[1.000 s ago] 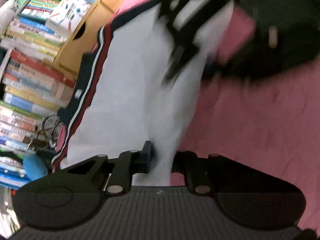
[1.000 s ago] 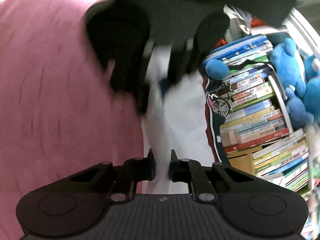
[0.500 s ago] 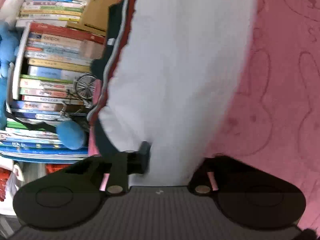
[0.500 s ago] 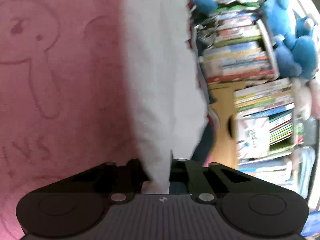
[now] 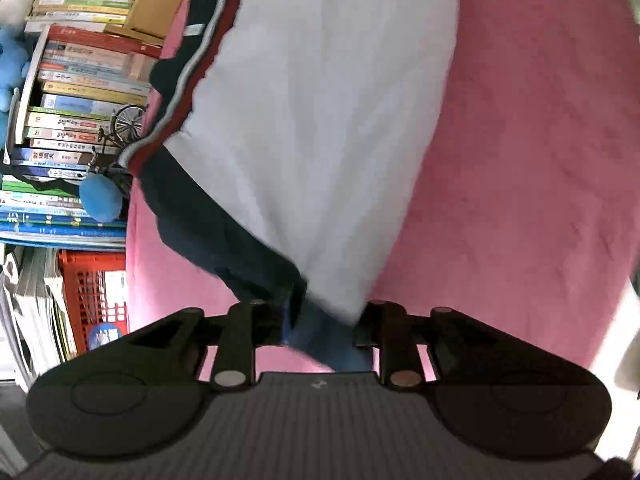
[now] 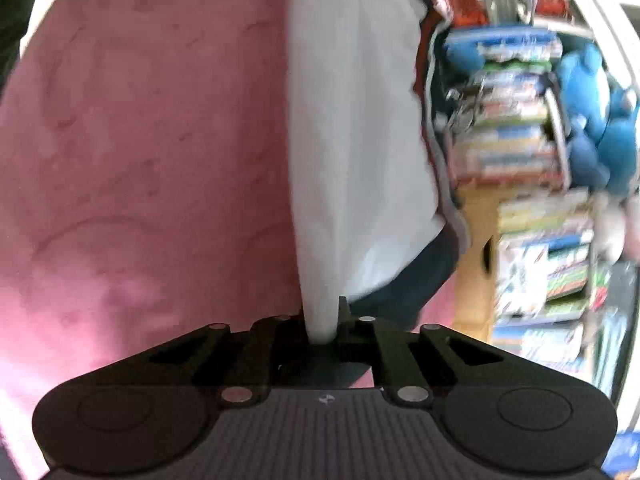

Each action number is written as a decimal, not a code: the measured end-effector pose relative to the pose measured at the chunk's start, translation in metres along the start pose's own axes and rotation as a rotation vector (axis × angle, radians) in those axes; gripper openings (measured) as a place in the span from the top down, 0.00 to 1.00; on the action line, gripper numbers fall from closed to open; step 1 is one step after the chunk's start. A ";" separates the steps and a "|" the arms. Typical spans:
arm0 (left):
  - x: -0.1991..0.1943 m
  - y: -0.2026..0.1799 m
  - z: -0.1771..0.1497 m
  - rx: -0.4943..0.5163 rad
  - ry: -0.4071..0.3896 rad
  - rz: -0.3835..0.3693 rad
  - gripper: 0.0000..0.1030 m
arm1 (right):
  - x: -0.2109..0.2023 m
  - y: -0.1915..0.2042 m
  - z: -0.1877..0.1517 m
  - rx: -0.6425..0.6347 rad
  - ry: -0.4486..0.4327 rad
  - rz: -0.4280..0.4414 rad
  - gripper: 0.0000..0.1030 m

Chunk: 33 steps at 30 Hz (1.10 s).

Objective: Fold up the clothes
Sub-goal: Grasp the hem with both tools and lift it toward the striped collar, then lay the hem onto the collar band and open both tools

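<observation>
Closest to the left tongs (image 5: 322, 322), a bunched corner of the garment (image 5: 312, 120) sat between the jaws, dark navy and blue cloth there, and the jaws were easing apart around it. From that corner the piece ran away as a broad white panel, edged along its left side by a navy band with red and white stripes. The right tongs (image 6: 322, 320) were pressed together, pinching a narrow white fold of the same garment (image 6: 352, 128), which rose straight from the jaws and widened beyond. It lay stretched across the pink blanket (image 5: 520, 160), with stacked books (image 5: 80, 92) and a blue plush toy (image 6: 600, 120) past its far edge.
</observation>
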State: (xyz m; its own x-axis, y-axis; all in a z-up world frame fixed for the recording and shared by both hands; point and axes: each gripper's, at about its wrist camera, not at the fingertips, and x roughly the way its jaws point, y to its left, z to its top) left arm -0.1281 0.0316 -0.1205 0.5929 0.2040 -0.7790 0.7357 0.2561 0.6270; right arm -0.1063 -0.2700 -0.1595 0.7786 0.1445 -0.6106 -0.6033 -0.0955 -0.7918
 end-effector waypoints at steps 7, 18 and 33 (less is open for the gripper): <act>0.002 0.026 -0.042 -0.260 0.215 -0.067 0.71 | -0.023 -0.008 -0.024 0.136 0.080 0.138 0.70; -0.041 0.142 -0.043 -1.162 -0.037 -0.293 0.67 | -0.041 -0.146 0.003 0.965 0.056 0.319 0.50; 0.047 0.128 0.059 -1.122 -0.001 -0.299 0.66 | 0.094 -0.168 0.026 1.284 0.116 0.203 0.66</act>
State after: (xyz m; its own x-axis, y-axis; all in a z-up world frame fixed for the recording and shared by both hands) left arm 0.0130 0.0177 -0.0768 0.4452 -0.0063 -0.8954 0.1428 0.9877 0.0640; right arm 0.0639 -0.2146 -0.0836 0.6260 0.1471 -0.7659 -0.3940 0.9071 -0.1478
